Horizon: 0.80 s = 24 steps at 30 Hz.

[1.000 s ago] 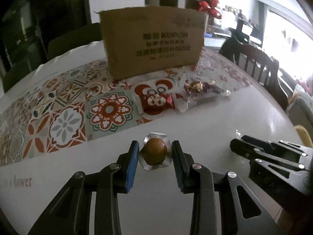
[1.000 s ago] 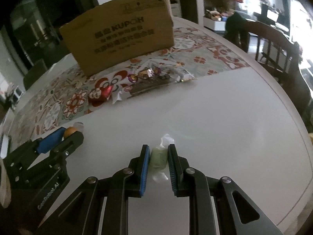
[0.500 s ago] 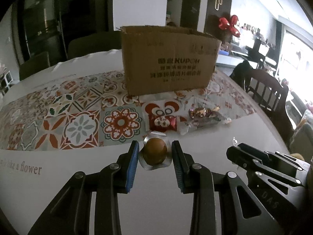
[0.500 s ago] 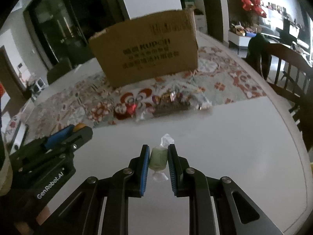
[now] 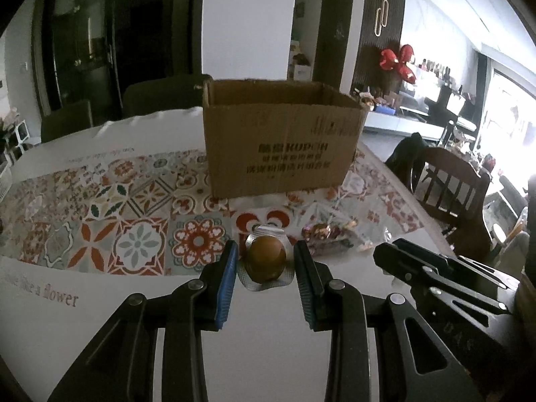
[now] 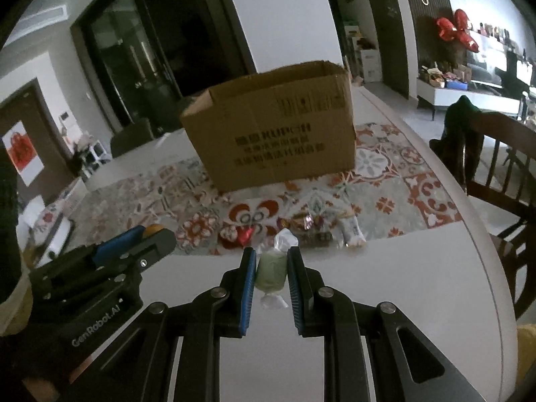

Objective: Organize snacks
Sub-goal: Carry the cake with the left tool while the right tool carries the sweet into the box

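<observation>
My left gripper (image 5: 266, 261) is shut on a brown egg snack in clear vacuum wrap (image 5: 266, 260), held above the white table. My right gripper (image 6: 271, 269) is shut on a pale green wrapped candy (image 6: 272, 272) with twisted clear ends. An open cardboard box (image 5: 281, 140) with printed text stands on the patterned table runner straight ahead; in the right wrist view the box (image 6: 271, 134) is ahead too. Loose snacks lie in front of it: a red packet (image 6: 239, 234), foil-wrapped sweets (image 6: 303, 222) and a white packet (image 6: 350, 231). Each gripper shows in the other's view.
The round white table (image 6: 418, 284) carries a tiled-pattern runner (image 5: 100, 221). A dark wooden chair (image 5: 452, 194) stands at the table's right edge, with clothing draped on it. Dark chairs sit behind the table.
Both grippers have risen with their snacks, and the views now look more level, so the box's open top and the room behind have come into sight.
</observation>
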Motion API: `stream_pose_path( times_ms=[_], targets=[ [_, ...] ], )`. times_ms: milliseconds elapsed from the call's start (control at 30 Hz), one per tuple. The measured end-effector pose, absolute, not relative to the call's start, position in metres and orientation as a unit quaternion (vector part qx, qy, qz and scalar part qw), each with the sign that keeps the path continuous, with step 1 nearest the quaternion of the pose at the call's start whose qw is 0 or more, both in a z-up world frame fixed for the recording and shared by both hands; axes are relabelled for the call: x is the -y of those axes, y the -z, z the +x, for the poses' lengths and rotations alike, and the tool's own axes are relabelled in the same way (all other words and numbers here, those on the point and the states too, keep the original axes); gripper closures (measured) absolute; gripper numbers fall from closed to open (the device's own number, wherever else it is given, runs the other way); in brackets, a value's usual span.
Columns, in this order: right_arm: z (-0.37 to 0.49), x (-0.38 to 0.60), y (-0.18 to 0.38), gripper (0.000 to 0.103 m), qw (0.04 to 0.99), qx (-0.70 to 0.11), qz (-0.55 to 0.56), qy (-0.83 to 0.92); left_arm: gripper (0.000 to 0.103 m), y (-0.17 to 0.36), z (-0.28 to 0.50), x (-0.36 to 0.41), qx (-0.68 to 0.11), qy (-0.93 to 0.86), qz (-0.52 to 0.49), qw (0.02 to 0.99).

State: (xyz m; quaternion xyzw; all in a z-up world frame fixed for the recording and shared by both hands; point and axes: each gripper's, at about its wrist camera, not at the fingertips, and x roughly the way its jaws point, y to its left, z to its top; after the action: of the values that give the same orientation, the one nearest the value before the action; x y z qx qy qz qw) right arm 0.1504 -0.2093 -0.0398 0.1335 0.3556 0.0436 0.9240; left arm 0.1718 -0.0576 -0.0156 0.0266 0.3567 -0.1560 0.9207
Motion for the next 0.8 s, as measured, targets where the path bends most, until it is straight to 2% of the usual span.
stream_pose_path(
  times_ms=[333, 800],
  targets=[
    [0.166, 0.22, 0.001, 0.082, 0.946, -0.306, 0.095, -0.048, 0.069, -0.02, 0.19, 0.068, -0.325, 0.154, 0.027, 0.933],
    [0.217, 0.231, -0.045, 0.082, 0.955, -0.278, 0.084, -0.069, 0.069, -0.062, 0.237, 0.077, -0.29, 0.159, 0.034, 0.943]
  ],
)
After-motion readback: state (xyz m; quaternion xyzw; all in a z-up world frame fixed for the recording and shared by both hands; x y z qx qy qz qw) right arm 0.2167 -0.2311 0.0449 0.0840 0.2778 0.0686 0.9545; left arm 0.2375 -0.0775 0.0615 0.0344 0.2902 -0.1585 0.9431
